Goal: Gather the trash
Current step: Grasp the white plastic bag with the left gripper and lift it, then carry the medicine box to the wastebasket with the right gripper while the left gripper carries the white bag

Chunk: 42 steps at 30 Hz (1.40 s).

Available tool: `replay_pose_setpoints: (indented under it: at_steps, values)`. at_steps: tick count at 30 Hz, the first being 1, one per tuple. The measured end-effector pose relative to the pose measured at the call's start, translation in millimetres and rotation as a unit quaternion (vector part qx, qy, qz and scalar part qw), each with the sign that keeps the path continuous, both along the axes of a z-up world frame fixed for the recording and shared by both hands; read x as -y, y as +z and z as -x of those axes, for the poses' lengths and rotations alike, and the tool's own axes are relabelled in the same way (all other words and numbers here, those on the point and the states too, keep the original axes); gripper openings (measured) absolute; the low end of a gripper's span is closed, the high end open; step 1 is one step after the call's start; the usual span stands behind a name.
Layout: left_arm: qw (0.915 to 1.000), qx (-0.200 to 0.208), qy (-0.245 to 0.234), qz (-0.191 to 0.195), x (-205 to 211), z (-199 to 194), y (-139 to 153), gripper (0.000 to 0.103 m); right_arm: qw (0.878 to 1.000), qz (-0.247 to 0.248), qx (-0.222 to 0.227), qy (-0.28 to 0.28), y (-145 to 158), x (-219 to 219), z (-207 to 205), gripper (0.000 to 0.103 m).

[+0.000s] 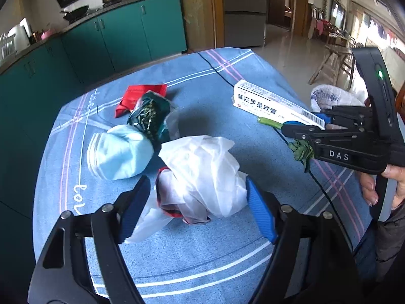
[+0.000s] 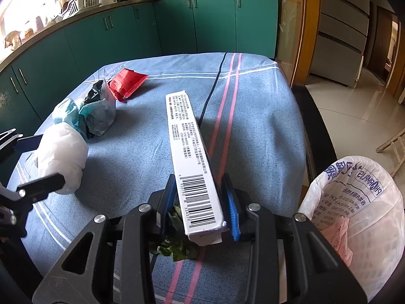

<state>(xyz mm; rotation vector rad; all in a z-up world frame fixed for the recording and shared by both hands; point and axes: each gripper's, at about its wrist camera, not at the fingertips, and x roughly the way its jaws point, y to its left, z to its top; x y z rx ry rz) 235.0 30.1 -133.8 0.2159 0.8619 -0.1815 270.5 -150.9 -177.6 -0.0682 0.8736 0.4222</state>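
Note:
My right gripper (image 2: 200,202) is shut on a long white ointment box (image 2: 189,152) and holds it above the blue tablecloth (image 2: 253,116); the box also shows in the left wrist view (image 1: 265,101). My left gripper (image 1: 197,207) is open, its jaws on either side of a crumpled white tissue wad (image 1: 202,172), also seen in the right wrist view (image 2: 63,157). A light blue face mask (image 1: 119,152), a dark green wrapper (image 1: 149,116) and a red wrapper (image 1: 136,96) lie behind it. A green leaf scrap (image 2: 174,248) lies under the right gripper.
A bin lined with a white printed bag (image 2: 354,207) stands off the table's right edge. A black cable (image 2: 215,83) runs across the cloth. Teal kitchen cabinets (image 2: 152,33) line the far side. A wooden stool (image 1: 334,60) stands on the tiled floor.

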Motion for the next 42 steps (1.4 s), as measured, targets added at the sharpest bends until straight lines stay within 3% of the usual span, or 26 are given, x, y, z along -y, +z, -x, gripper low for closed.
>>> replay_pose_setpoints:
  at_steps: [5, 11, 21, 31, 38, 42]
  values:
    - [1.0000, -0.002, -0.008, -0.001, 1, 3, -2, 0.048, 1.000, -0.001, 0.000, 0.001, 0, 0, 1, 0.036]
    - [0.9999, 0.006, -0.001, 0.009, -6, 4, 2, 0.035, 1.000, 0.000, 0.001, 0.001, 0, 0, 1, 0.036]
    - [0.9973, 0.064, 0.010, 0.035, -18, 15, 26, 0.034, 1.000, -0.002, 0.007, 0.000, 1, 1, 3, 0.036]
    - [0.9879, 0.136, 0.046, 0.058, -33, 25, 49, 0.034, 1.000, -0.004, 0.019, 0.007, 5, 0, 9, 0.036]
    - [0.9864, 0.142, 0.068, 0.049, -36, 23, 50, 0.034, 0.999, -0.006, 0.029, 0.012, 11, -1, 15, 0.036]
    - [0.9870, 0.134, 0.086, 0.024, -36, 18, 46, 0.034, 0.999, -0.004, 0.039, 0.014, 14, 1, 22, 0.036]
